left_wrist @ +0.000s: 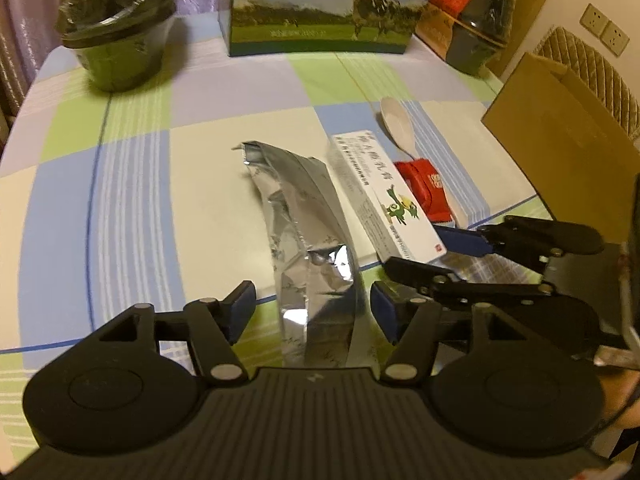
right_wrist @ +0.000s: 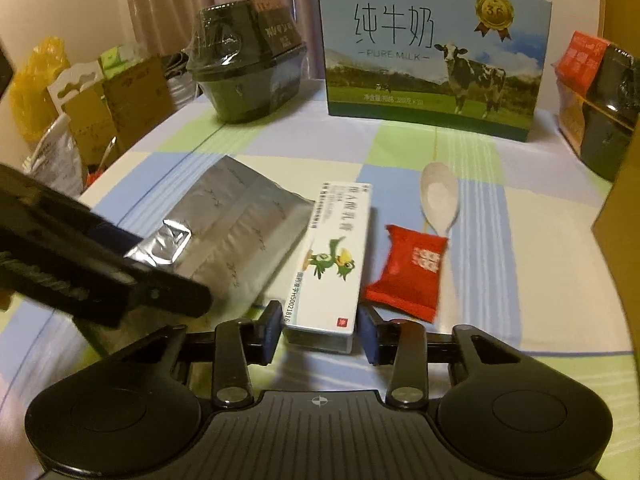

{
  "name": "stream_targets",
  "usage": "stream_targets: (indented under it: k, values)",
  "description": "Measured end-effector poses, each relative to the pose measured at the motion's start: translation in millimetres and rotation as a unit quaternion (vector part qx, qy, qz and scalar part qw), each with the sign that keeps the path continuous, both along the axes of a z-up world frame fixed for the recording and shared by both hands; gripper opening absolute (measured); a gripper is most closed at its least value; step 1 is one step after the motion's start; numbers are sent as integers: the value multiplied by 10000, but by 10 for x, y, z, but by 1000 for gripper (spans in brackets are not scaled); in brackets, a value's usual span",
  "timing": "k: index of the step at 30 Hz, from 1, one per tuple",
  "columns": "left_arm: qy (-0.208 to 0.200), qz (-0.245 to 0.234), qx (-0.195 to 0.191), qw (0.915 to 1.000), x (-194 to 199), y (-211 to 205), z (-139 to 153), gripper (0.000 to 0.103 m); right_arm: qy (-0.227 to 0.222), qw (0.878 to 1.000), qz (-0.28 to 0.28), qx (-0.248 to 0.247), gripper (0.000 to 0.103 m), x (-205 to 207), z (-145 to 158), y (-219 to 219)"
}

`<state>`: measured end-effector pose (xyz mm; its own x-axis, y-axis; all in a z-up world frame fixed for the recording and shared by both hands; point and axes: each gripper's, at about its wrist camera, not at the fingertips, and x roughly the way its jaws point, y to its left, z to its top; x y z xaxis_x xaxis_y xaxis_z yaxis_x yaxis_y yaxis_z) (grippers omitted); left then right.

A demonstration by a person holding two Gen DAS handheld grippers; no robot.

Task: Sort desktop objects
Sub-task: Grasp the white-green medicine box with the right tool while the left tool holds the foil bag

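Astride the white box (right_wrist: 336,264), right tongs (right_wrist: 318,326), tilted down.

Foil pouch (left_wrist: 308,240) near end: hidden under my left tongs' body.
Milk carton (left_wrist: 320,4) top: cut off by frame edge.
Small print on white box (right_wrist: 334,256): too blurred to read.

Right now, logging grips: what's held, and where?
The left gripper holds nothing: foil bag between open jaws. The right gripper brackets the box at its near end; contact unclear.

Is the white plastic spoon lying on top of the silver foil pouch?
No, the white plastic spoon lies on the checked tablecloth, apart from the silver foil pouch.
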<state>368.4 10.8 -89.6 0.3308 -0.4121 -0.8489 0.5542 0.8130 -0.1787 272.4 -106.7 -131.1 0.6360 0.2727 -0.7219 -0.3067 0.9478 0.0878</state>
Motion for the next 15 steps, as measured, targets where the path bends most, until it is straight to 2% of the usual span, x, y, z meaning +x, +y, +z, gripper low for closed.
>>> stream_targets:
  k: [6,7,8,10,15]
  values:
    - [191,-168,295,9992,71,-218,-70,56,142,9998,69,-121,37,-185,47,-157]
    - [247,-164,411,9987,90,-251,-89,55,166,9998,83,-107,37,-224,51,-182]
    - [255,-145,503,9983,93,-272,-101,49,183,9997,106,-104,37,-267,60,-205]
    - [274,-154,596,9977,81,-301,-103,46,205,9996,147,-116,37,-365,85,-231]
    - [398,-287,702,9963,-210,-371,-61,42,323,9992,211,-40,37,-696,165,-396]
